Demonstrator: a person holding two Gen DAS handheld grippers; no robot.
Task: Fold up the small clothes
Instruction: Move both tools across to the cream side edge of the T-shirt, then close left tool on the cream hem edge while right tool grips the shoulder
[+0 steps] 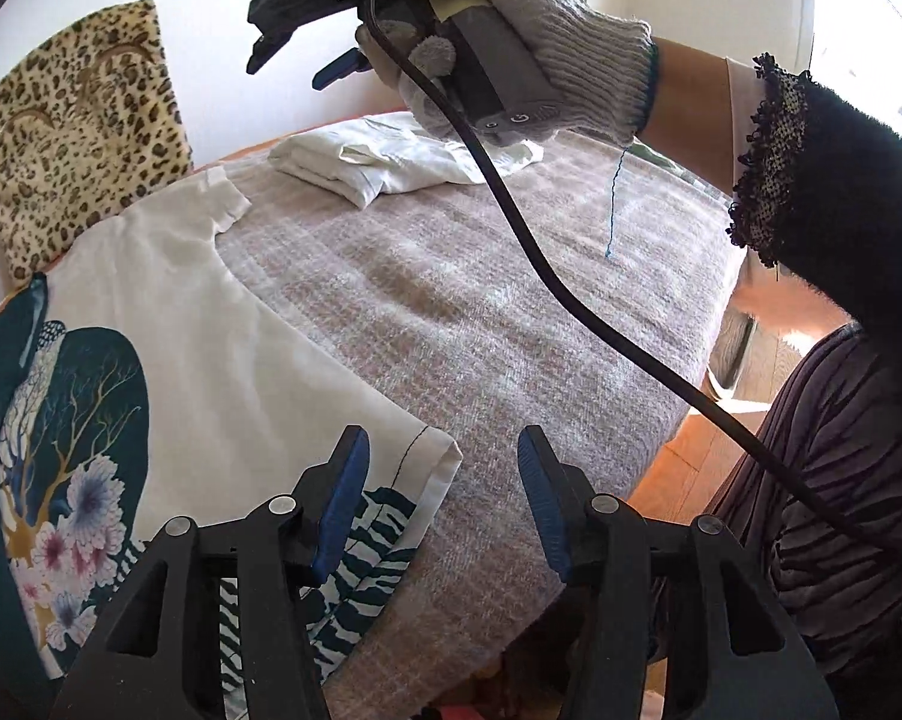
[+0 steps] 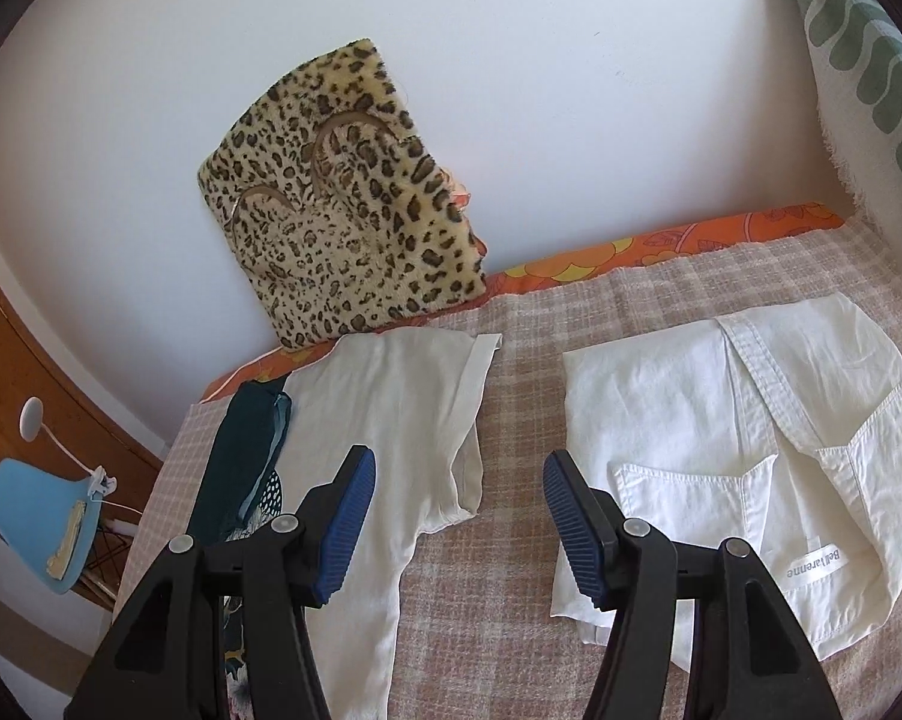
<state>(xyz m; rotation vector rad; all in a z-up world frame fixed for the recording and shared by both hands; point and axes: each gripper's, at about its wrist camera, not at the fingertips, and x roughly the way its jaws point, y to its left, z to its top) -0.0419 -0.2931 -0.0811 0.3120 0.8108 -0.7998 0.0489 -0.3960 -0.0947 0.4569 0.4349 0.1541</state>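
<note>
Clothes lay on the plaid bed: a printed white top spread flat at its left, a folded white shirt apart at its right. Left tool and right tool hovered open, empty.

— Where does your printed white top lie?
— Spread flat at your nine o'clock, one short sleeve toward twelve, its teal floral print turned outward.
— And your white shirt?
— Folded at your two o'clock, pockets and label showing, well apart.
</note>
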